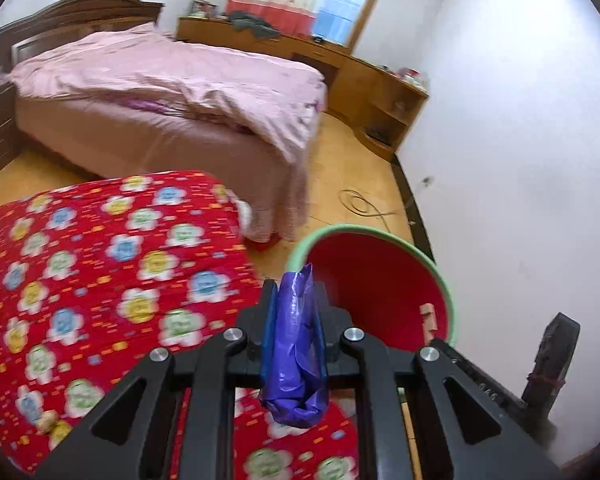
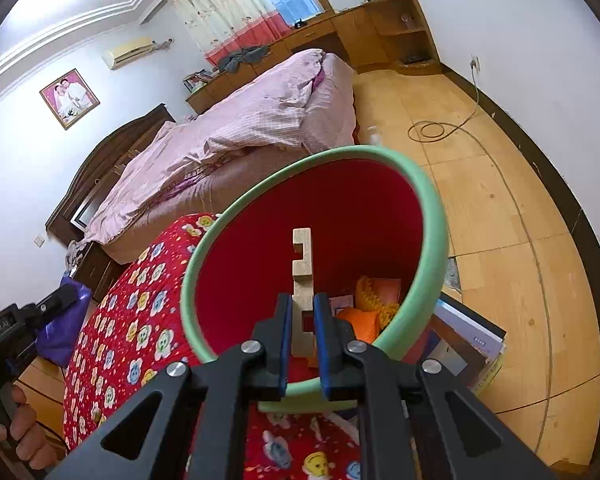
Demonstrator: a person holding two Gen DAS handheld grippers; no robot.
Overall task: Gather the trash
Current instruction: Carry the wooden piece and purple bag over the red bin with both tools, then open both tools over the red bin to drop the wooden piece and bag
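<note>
Two pieces of trash are in hand and neither is in the bin (image 2: 428, 216) yet. The right tool (image 2: 302, 320) is clenched on a pale notched block (image 2: 303, 264), which stands up between the pads just over the bin's mouth; the left tool (image 1: 296, 312) is clenched on a crumpled purple bag (image 1: 296, 360), held above the red quilt (image 1: 100, 260) just beside the bin's green rim. Some orange and yellow scraps (image 2: 374, 300) already lie at the bottom of the bin, so I judge the collecting well under way, with these two drops left. The bin's mouth is wide and tilted toward both tools, giving an easy target; its near rim sits close under the right tool, and the quilt's edge crowds its left side. Books (image 2: 472, 336) lie just right of the bin. Beyond, the wood floor is open save for a coiled cable (image 2: 432, 130), with the bed (image 1: 160, 92) farther off.
</note>
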